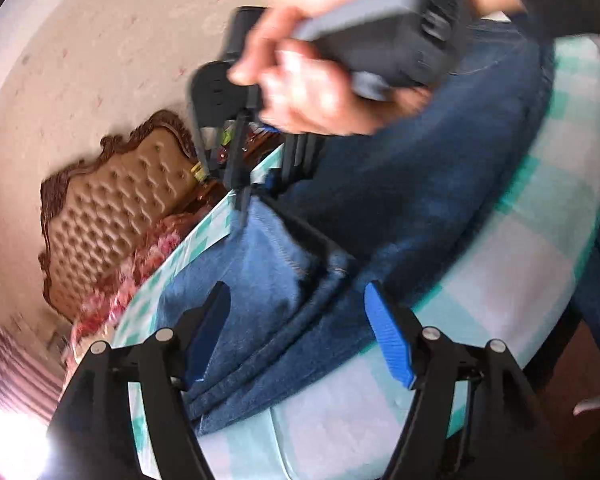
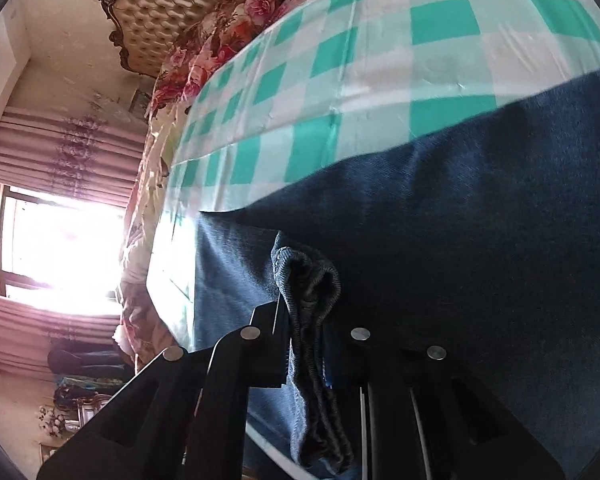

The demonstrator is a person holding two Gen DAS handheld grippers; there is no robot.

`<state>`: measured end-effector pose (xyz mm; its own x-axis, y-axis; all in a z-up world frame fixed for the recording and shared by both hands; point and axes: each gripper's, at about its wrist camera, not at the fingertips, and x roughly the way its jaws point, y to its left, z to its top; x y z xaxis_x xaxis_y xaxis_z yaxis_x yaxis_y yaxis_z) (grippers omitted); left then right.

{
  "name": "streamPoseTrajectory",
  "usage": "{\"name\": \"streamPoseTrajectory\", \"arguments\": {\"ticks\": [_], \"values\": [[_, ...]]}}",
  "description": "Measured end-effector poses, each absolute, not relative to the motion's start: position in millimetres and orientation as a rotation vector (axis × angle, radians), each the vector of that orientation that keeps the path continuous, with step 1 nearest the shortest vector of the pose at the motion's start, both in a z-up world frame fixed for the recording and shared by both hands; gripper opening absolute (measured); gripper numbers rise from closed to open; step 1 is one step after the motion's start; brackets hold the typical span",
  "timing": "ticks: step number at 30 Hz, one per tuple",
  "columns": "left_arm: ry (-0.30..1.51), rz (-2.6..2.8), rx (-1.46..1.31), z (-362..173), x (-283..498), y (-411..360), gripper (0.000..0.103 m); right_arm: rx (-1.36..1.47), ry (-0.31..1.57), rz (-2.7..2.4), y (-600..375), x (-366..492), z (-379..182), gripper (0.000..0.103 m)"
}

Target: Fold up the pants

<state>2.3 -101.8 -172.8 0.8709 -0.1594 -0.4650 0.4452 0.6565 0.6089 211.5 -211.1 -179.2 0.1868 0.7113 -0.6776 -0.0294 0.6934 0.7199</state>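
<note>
Blue denim pants (image 1: 400, 208) lie on a table with a green and white checked cloth (image 1: 520, 248). My left gripper (image 1: 300, 332) is open, its blue pads on either side of a folded denim edge at the near end, not closed on it. In the left wrist view a hand holds my right gripper (image 1: 256, 184), which pinches a lifted, paler fold of the pants (image 1: 260, 264). In the right wrist view my right gripper (image 2: 312, 320) is shut on a bunched hem of the pants (image 2: 308, 280), with the dark pants (image 2: 460, 220) spread beyond on the checked cloth (image 2: 340, 80).
A tufted tan headboard with a carved dark frame (image 1: 112, 208) and a floral bedspread (image 2: 236, 28) stand beside the table. A bright window with pink curtains (image 2: 60, 248) is on the left. The table edge (image 1: 560, 280) curves at the right.
</note>
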Motion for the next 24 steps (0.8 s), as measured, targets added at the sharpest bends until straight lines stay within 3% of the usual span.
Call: {"name": "streamPoseTrajectory", "arguments": {"ticks": [2, 9, 10, 11, 12, 13, 19, 24], "values": [[0.407, -0.342, 0.785, -172, 6, -106, 0.063, 0.647, 1.293, 0.574, -209, 212, -171, 0.015], [0.436, -0.276, 0.827, -177, 27, -125, 0.061, 0.680, 1.304, 0.615, -201, 212, -141, 0.015], [0.437, -0.252, 0.841, -177, 31, -127, 0.055, 0.680, 1.307, 0.622, -201, 212, -138, 0.015], [0.450, -0.235, 0.845, -178, 36, -128, 0.029, 0.679, 1.308, 0.628, -201, 212, -136, 0.015], [0.468, -0.211, 0.840, -178, 41, -127, 0.017, 0.677, 1.310, 0.632, -200, 212, -135, 0.015], [0.464, -0.211, 0.827, -175, 40, -127, 0.013, 0.675, 1.310, 0.634, -201, 211, -134, 0.015], [0.377, -0.266, 0.791, -140, 16, -145, 0.012, 0.600, 1.233, 0.581, -238, 207, -121, 0.015], [0.381, -0.348, 0.820, -150, 13, -183, 0.012, 0.541, 1.207, 0.490, -275, 201, -135, 0.014]]}}
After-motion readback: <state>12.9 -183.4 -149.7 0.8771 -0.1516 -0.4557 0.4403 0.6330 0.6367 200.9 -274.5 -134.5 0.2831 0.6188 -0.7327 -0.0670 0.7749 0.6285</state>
